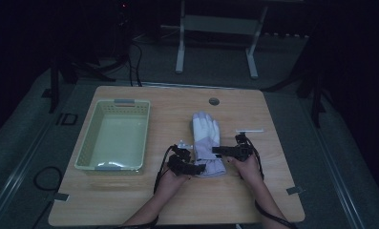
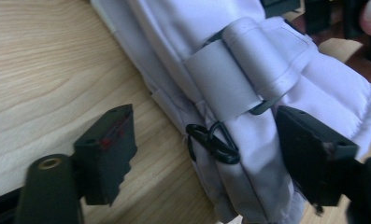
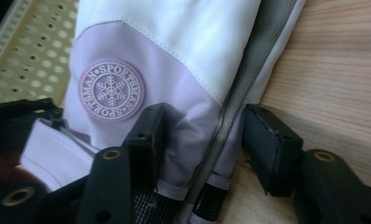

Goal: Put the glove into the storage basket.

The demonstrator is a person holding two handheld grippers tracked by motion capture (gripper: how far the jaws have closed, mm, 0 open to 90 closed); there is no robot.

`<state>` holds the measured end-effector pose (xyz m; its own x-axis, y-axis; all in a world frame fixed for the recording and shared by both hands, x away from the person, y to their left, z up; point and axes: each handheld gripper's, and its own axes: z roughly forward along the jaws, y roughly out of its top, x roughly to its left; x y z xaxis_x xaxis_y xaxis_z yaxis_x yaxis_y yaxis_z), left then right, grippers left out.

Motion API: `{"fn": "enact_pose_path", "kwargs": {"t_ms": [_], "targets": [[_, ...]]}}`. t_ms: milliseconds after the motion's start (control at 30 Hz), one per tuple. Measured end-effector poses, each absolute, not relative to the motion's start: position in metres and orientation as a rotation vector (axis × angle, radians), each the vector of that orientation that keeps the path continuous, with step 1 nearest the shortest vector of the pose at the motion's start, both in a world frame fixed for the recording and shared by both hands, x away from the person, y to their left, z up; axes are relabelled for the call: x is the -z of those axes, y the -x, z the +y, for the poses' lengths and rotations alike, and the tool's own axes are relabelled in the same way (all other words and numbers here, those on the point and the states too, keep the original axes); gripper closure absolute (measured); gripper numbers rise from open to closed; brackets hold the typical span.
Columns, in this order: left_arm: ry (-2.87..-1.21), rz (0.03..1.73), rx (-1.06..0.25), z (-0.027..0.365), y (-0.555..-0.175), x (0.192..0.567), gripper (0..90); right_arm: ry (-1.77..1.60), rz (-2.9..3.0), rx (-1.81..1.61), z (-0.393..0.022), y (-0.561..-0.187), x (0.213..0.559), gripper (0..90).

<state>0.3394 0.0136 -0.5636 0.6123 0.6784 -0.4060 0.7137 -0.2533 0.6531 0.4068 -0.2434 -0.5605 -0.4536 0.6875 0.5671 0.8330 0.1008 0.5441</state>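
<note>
A white and lavender padded glove [image 1: 206, 138] lies on the wooden table [image 1: 254, 200], fingers pointing away from me. In the left gripper view the cuff [image 2: 248, 70] shows its strap and a small black clip. My left gripper [image 1: 200, 168] is at the cuff's left edge. Its jaws [image 2: 209, 149] straddle that edge: one rests on bare wood apart from the fabric, the other against the cuff. My right gripper [image 1: 219, 150] is at the glove's right side. Its jaws [image 3: 204, 140] pinch the lavender fabric [image 3: 174, 51] beside the grey side seam, below a round snowflake badge.
A pale green perforated basket [image 1: 115, 102] stands left of the glove, and its wall [image 3: 29, 51] is in the right gripper view. A thin white strip [image 1: 249, 130] lies right of the glove. A round cable hole [image 1: 214, 101] sits near the table's far edge.
</note>
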Motion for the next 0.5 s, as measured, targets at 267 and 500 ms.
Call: {"fn": "enact_pose_path", "kwargs": {"t_ms": [267,500], "targets": [[-2.004,1.085,0.077,0.013,-0.337,0.555,69.7,1.541,-2.435,1.259,-0.227,-0.393,0.545,77.5],[-2.036,1.061,0.047,0.013,-0.334,0.543,74.3,1.551,-2.645,1.274,-0.210,-0.376,0.526,78.8]]}}
